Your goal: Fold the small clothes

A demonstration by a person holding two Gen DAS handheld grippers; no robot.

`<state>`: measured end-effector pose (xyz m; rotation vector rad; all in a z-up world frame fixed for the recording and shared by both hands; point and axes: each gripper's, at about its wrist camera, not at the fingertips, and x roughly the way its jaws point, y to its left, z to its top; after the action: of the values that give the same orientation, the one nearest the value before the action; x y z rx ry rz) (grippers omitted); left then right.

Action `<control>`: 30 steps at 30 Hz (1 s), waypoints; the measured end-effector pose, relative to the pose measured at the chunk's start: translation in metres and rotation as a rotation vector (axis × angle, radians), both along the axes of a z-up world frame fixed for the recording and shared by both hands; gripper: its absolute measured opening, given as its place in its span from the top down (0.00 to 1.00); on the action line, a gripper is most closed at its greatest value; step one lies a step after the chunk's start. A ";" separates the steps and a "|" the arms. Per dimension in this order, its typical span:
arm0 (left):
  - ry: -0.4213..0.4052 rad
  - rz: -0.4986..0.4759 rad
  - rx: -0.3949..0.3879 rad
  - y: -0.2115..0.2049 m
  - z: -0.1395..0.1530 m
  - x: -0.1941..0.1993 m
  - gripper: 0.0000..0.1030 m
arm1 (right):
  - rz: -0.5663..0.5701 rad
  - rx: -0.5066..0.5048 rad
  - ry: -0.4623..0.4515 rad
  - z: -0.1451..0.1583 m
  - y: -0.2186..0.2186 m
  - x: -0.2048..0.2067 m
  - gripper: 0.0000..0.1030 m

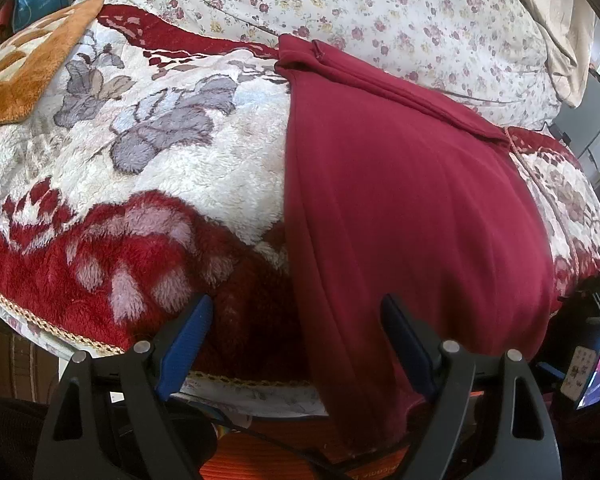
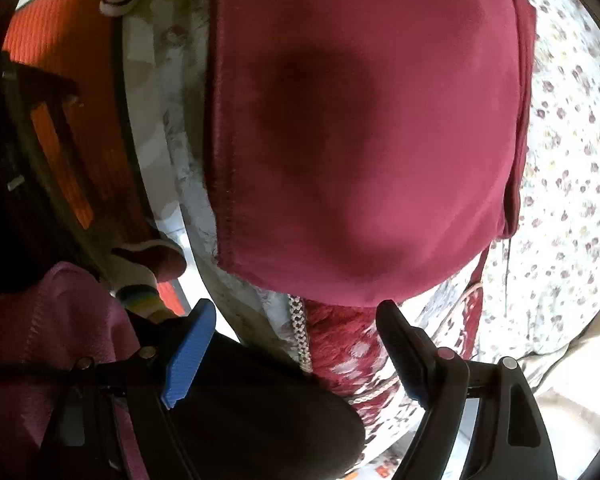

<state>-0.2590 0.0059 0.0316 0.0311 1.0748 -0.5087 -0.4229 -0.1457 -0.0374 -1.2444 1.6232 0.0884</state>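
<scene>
Oddly, garment (image 1: 400,200) hangs off bed (image 1: 160,152), end hidden; both grippers gape empty.

Blanket (image 1: 180,152) left of garment (image 1: 400,200) free; orange mat (image 1: 28,72) far.

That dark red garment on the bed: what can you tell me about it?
The garment is plain maroon, a soft knit by its look, spread flat with long shallow creases. It lies on a fleecy flowered blanket; its near end hangs over the bed's edge. The far end shows a folded band, and one side a stitched hem. Nothing grips it.
</scene>
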 end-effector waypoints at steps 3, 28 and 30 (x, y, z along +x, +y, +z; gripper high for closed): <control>0.000 0.000 -0.001 0.001 0.000 0.000 0.18 | 0.009 -0.012 0.010 -0.002 0.001 0.000 0.17; 0.001 0.001 0.002 0.000 0.000 0.000 0.18 | -0.008 -0.009 0.015 -0.009 -0.001 0.000 0.17; 0.002 0.000 0.006 0.000 -0.001 0.000 0.18 | -0.011 -0.007 0.010 -0.009 -0.002 0.000 0.17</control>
<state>-0.2595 0.0058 0.0304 0.0359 1.0780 -0.5054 -0.4227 -0.1474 -0.0460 -1.2416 1.6403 0.0827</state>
